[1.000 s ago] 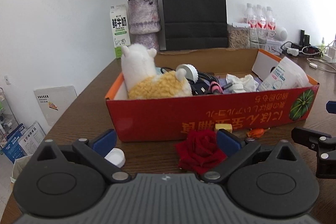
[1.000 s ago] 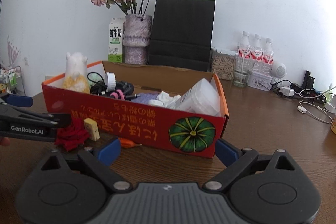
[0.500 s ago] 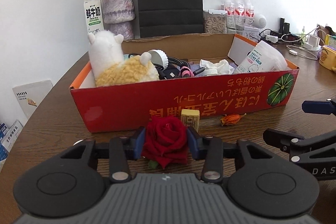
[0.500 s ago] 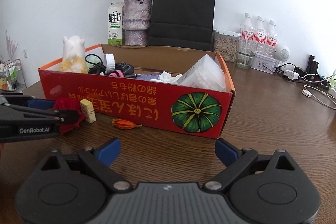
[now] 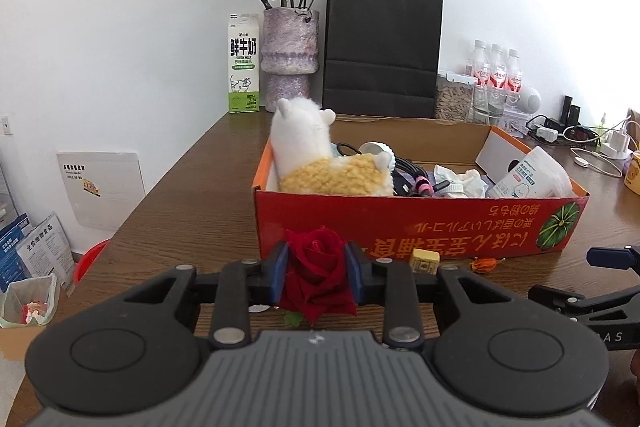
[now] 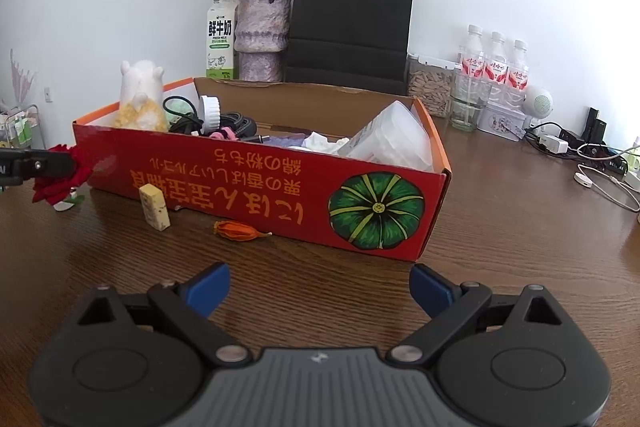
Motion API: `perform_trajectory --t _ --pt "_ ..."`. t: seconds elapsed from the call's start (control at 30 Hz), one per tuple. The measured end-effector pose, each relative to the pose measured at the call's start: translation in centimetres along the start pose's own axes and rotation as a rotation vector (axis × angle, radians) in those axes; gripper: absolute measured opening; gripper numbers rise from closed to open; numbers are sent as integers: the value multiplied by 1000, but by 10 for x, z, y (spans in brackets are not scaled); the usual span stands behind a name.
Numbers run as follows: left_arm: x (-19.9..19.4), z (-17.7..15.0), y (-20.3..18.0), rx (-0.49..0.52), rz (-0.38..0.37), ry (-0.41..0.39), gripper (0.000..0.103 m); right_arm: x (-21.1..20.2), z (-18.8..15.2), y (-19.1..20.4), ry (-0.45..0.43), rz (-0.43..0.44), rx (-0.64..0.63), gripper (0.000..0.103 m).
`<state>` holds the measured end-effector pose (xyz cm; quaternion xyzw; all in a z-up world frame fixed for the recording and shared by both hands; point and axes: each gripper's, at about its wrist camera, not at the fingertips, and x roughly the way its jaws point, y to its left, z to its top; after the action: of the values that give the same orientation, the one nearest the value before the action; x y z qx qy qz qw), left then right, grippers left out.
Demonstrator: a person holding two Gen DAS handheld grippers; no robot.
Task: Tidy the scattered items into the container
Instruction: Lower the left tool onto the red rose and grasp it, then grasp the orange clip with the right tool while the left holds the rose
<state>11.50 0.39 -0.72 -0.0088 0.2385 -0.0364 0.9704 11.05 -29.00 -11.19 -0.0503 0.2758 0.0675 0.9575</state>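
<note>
The left gripper (image 5: 316,277) is gripping a deep red fabric rose (image 5: 317,277); its blue pads (image 5: 280,273) are pressing on both sides of the bloom, the jaws having just been closing onto it to a narrow gap. In the right wrist view the rose (image 6: 60,183) is appearing at the far left, just in front of the left end of the box, and whether it is clear of the worktop cannot be told. A small green leaf (image 5: 294,318) is showing beneath the bloom.

The right gripper (image 6: 319,287) is hovering over the brown wood-grain worktop (image 6: 520,247), its jaws standing wide apart with nothing between them.

The long red cardboard box with a green pumpkin print (image 6: 376,211) is sitting on the worktop ahead of both grippers. Inside it are lying a white and yellow plush alpaca (image 5: 320,163), black cables (image 6: 236,125), a white round cap (image 6: 210,113), crumpled white tissue (image 5: 464,181) and a white plastic pouch (image 6: 392,143).

Two items are lying loose on the worktop against the front wall of the box: a pale yellow rectangular block (image 6: 154,207), standing upright and slightly tilted, and a small dried orange flower bud (image 6: 238,231), lying on its side to the right of the block.

Behind the box are standing a mottled purple vase of faded pink roses (image 5: 290,57), a white and green milk carton (image 5: 242,69), a black paper carrier bag (image 5: 382,45) and three clear water bottles with red labels (image 6: 494,67).
</note>
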Motion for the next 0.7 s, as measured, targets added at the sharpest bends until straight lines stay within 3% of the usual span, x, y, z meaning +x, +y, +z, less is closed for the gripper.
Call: perform_trajectory --t 0.7 --pt "-10 3 60 -104 57 -51 31 24 28 32 54 28 54 93"
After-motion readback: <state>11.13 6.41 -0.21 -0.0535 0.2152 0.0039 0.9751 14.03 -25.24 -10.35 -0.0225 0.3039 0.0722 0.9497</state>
